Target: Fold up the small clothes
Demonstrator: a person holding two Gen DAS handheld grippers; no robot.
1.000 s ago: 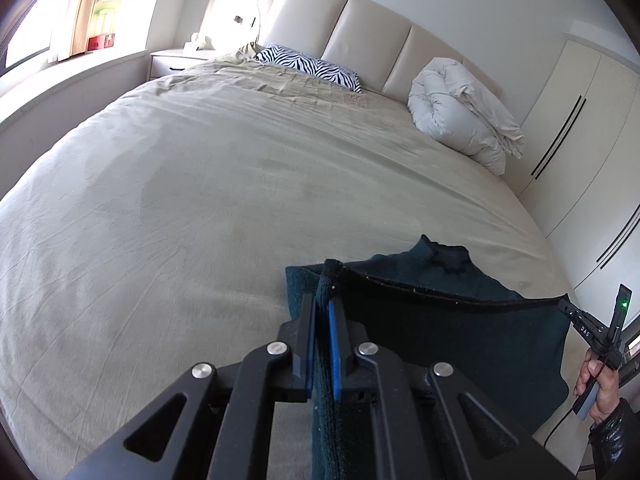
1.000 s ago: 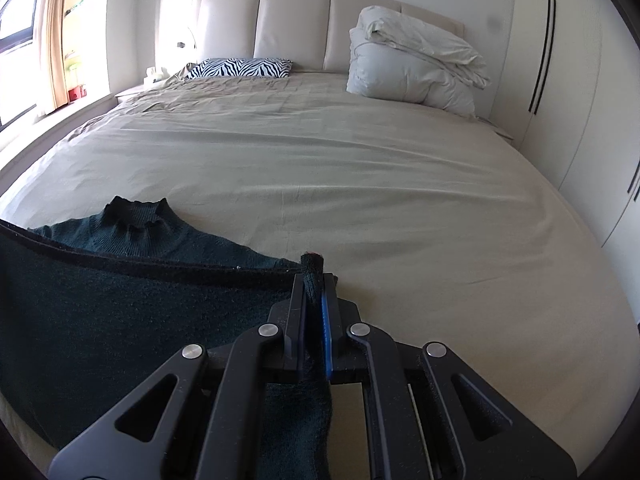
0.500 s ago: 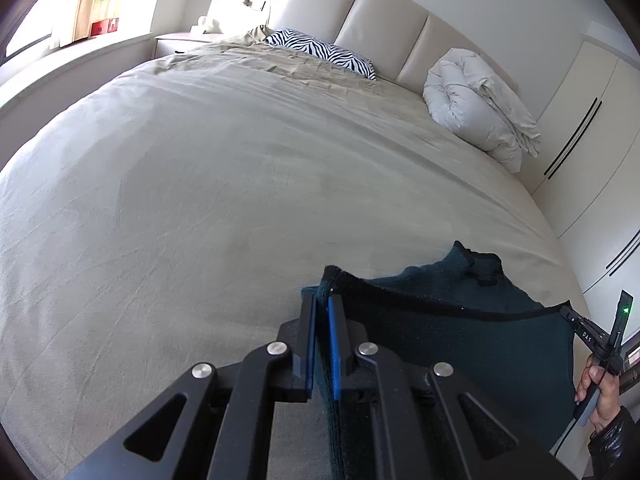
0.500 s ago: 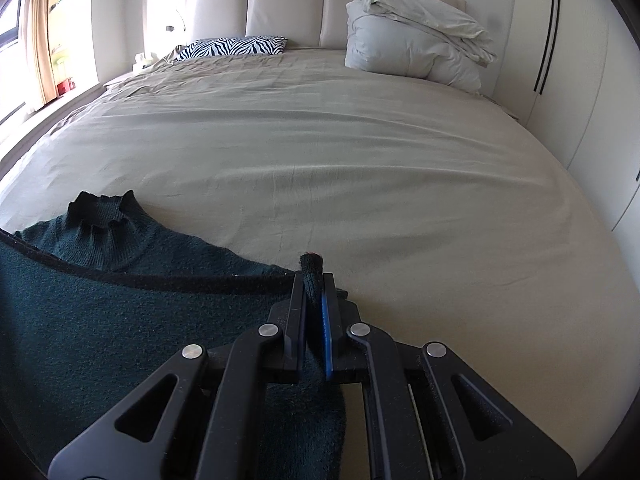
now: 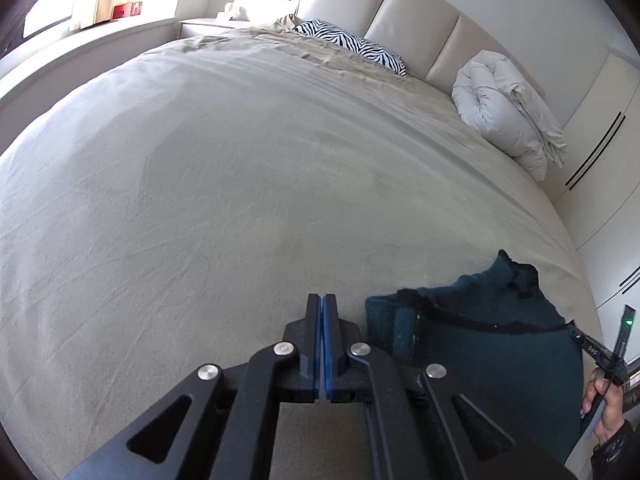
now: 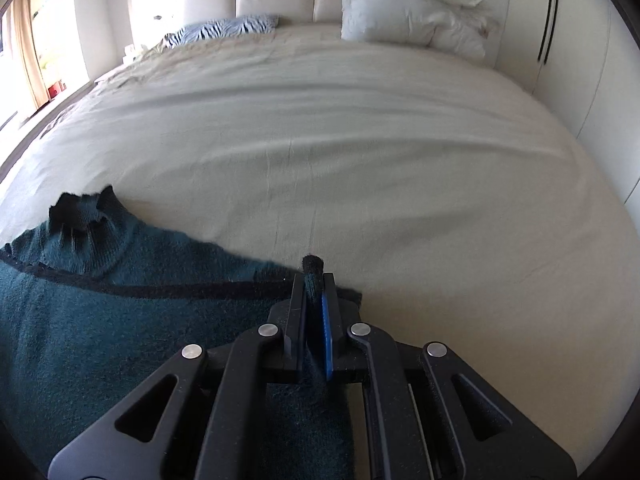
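Observation:
A dark teal knit sweater [image 5: 492, 344] with a black-trimmed hem lies near the front edge of the beige bed [image 5: 240, 184], collar pointing toward the headboard. My left gripper [image 5: 322, 300] is shut and empty, just left of the sweater's left corner, not touching it. My right gripper [image 6: 314, 280] is shut on the sweater's hem corner [image 6: 312, 266], with the sweater [image 6: 100, 320] spreading to its left. The right gripper also shows at the right edge of the left wrist view [image 5: 580, 338], held by a hand.
A zebra-print pillow [image 5: 352, 44] and a rolled white duvet [image 5: 508, 112] lie by the padded headboard [image 5: 416, 16]. White wardrobe doors [image 5: 600, 152] stand to the right. A window sill runs along the left [image 5: 80, 40].
My left gripper has let go of the sweater's corner and moved left, jaws shut and empty. The sweater has been laid further onto the bed. My right gripper still holds its corner.

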